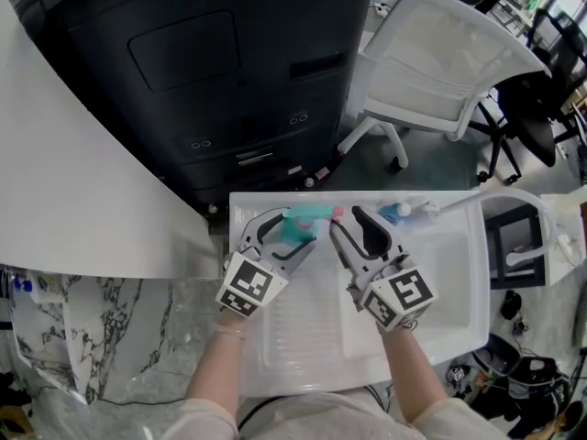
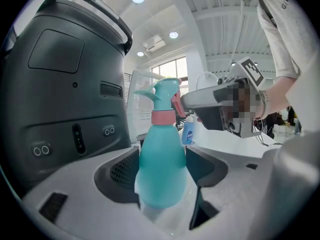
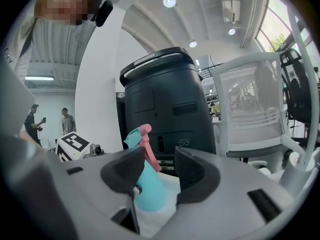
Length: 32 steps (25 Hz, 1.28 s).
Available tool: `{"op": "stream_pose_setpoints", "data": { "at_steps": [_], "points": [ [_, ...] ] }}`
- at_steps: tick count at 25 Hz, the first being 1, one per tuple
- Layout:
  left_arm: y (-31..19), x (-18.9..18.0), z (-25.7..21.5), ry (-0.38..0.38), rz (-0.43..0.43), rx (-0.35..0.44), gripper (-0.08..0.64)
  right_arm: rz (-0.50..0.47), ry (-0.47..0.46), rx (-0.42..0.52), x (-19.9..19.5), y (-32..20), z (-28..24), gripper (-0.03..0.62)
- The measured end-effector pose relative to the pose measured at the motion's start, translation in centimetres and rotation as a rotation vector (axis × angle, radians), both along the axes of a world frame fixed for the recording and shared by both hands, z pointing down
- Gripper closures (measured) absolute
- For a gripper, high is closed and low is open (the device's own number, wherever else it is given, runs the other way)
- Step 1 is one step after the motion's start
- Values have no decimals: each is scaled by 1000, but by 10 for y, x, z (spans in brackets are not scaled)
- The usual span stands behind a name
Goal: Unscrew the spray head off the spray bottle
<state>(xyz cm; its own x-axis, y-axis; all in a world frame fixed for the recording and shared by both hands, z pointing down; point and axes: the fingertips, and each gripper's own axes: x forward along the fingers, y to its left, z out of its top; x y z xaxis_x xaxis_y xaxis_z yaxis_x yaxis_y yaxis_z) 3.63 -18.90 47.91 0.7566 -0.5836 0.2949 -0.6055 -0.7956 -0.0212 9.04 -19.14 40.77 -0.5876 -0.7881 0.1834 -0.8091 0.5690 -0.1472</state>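
Looming behind everything is a big dark cabinet-like machine [image 1: 220,81], with a white mesh-backed chair [image 1: 449,71] off to its right. Just in front of the machine lies a white ribbed tray [image 1: 449,273], and both grippers reach over it side by side, each with its marker cube toward the person. The left gripper [image 1: 289,235] has its jaws spread wide around the body of the teal spray bottle [image 2: 161,169]; its own view shows the bottle upright between the two dark pads, filling the gap, with a pad against each side. The right gripper [image 1: 347,218] sits just to the right of the bottle's top, its jaws part-way apart with nothing pressed between the pads. In its view the bottle stands beyond the jaws, mostly behind the left one, and the pink trigger [image 3: 147,149] shows in the gap. The teal spray head [image 2: 162,91] is still on the bottle, joined by a pink collar [image 2: 163,117], and the left gripper view shows one jaw of the right gripper close beside the head. A small blue bottle [image 2: 188,131] stands farther back on the tray.
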Motion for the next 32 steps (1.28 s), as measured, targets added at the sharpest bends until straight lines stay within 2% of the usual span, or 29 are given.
{"op": "stream_pose_setpoints", "data": {
  "at_steps": [8,16,26,32],
  "points": [
    [0,0,1,-1,-2,0,264,45,-25,31,5,9,-7,396],
    [0,0,1,-6,-14,1,264,-107,-127,-3,-35,28,-14,391],
    [0,0,1,-12,-15,4,264,-167,-161,-40,-63,16,-15,276],
    [0,0,1,-11,-16,5,264,-139,-90,-44,-71,8,-10,267]
  ]
}}
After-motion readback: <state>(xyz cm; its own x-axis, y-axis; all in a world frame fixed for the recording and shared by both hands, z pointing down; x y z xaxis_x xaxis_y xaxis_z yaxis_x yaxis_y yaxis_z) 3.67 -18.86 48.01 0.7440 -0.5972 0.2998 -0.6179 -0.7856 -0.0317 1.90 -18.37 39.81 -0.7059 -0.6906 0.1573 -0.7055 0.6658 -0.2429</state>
